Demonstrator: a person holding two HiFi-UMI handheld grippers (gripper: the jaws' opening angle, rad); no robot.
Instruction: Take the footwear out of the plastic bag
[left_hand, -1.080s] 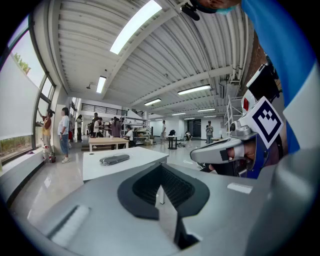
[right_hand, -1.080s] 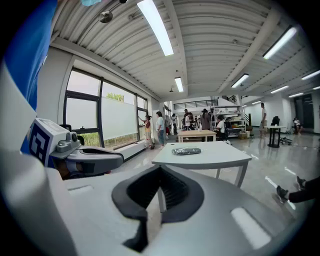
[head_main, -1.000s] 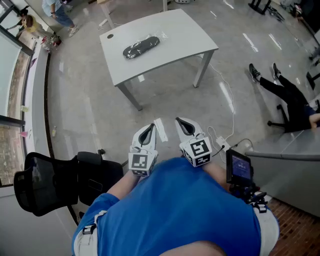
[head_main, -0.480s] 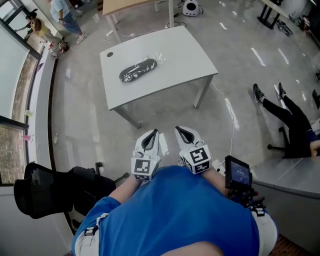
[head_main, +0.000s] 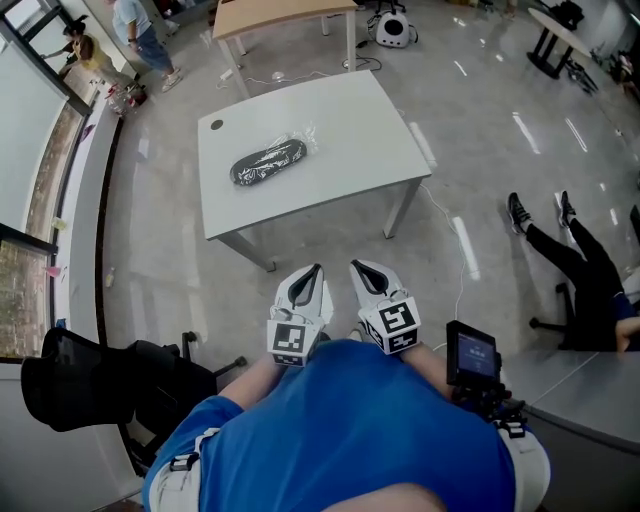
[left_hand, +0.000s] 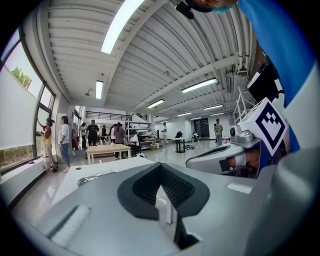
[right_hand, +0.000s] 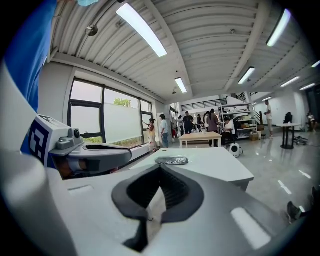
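**Plainly, the approach comes first**

Head view: the bagged shoe (head_main: 268, 162) lies upper left on the table (head_main: 345, 125), well apart from the left gripper (head_main: 311, 272) and right gripper (head_main: 359, 268) at lower centre.

Gripper views: both pairs of jaws are together and empty. They are best parted only once near the bagged shoe.

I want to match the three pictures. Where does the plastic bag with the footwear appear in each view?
Head view: the plastic bag lies in the upper middle of the picture, on the left half of the white table.
Left gripper view: low at the left, partly hidden behind the left gripper.
Right gripper view: at the centre, just above the right gripper.
Shared landmark: the white table beneath it.
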